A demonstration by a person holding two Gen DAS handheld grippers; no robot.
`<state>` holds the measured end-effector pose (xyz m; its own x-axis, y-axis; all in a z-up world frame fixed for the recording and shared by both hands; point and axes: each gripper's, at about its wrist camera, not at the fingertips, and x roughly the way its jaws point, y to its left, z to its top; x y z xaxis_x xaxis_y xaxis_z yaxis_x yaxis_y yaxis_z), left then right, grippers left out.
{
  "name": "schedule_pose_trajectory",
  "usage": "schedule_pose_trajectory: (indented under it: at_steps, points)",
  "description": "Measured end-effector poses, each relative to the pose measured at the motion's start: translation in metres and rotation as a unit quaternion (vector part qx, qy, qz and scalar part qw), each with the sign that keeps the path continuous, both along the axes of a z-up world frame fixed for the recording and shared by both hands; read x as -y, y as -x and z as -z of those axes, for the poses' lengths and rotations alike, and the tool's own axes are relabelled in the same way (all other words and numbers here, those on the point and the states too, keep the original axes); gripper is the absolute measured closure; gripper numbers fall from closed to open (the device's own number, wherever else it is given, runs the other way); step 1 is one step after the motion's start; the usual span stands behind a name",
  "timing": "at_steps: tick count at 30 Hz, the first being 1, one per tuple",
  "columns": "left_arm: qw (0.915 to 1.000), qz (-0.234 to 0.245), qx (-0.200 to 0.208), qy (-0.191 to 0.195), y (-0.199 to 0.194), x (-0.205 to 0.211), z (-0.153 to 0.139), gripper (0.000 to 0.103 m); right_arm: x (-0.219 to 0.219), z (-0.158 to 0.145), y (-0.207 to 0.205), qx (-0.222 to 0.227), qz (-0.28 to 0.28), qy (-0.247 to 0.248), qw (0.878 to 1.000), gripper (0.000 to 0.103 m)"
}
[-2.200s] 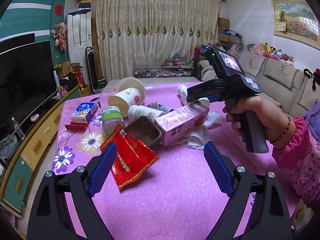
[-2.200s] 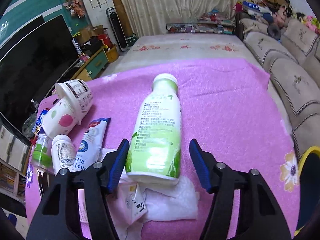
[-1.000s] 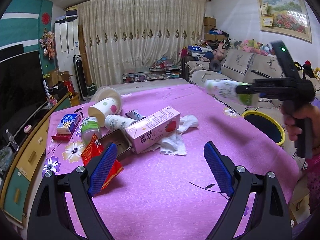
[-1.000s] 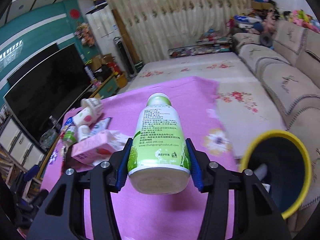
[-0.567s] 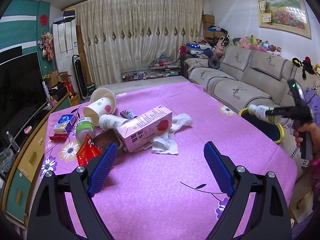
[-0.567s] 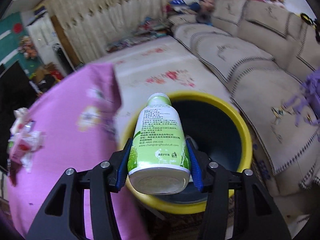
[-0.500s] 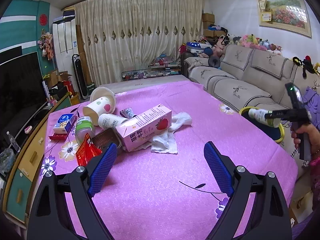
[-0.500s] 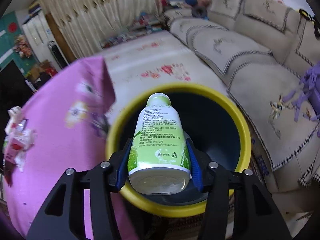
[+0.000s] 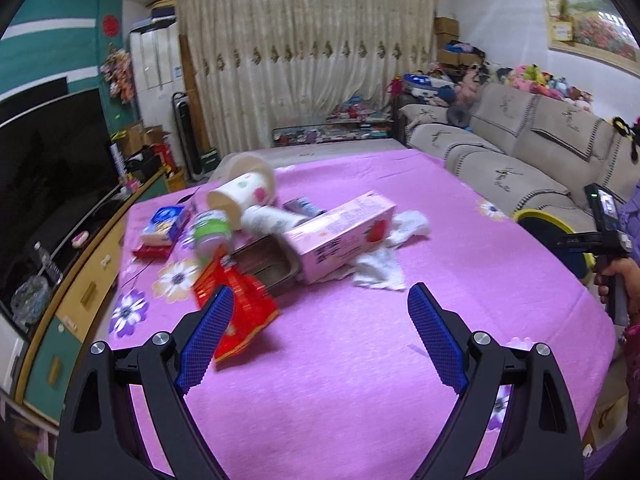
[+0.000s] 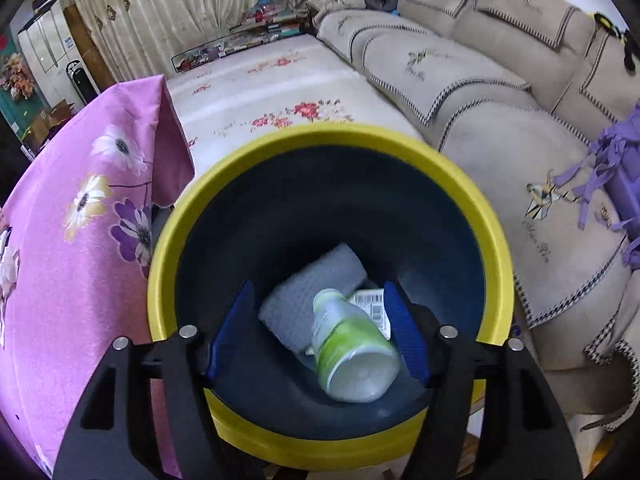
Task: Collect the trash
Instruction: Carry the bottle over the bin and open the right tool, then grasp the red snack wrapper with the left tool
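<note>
Bottle (image 10: 352, 344) lying loose inside yellow-rimmed bin (image 10: 328, 140) at frame bottom, right hand-held gripper (image 10: 318, 336) jaws just opened above it, left hand-held gripper (image 9: 320, 340) spread wide over table (image 9: 360, 360).

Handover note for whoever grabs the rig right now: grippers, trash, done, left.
Right gripper: over the yellow-rimmed bin, jaws just opened, nothing pressed.
Green-and-white bottle: released, lying in the bin beside a grey wad.
Left gripper: open, empty, above the pink tablecloth.
Left on the table: red wrapper, pink carton, white tissue, paper cup, small bottles, foil tray.
</note>
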<state>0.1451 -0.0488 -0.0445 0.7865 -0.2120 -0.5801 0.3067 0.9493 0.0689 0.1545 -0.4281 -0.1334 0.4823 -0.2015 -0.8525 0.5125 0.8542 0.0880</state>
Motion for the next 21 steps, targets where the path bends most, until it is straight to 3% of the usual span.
schedule_pose_trajectory:
  at_steps: [9,15,21]
  points:
    - [0.9989,-0.038,-0.027,-0.003,-0.029,-0.036,0.016,0.016,-0.020,-0.025,0.003,0.029,-0.021,0.012,0.999,0.039]
    - [0.9973,-0.028,-0.049,-0.046,-0.043,-0.028,0.043,0.016,-0.022,-0.029,0.004,0.033,-0.023,0.011,0.999,0.039]
    - [0.9950,-0.042,-0.074,-0.054,-0.063,-0.030,0.059,0.032,-0.026,-0.030,0.002,0.034,-0.025,0.009,0.999,0.039]
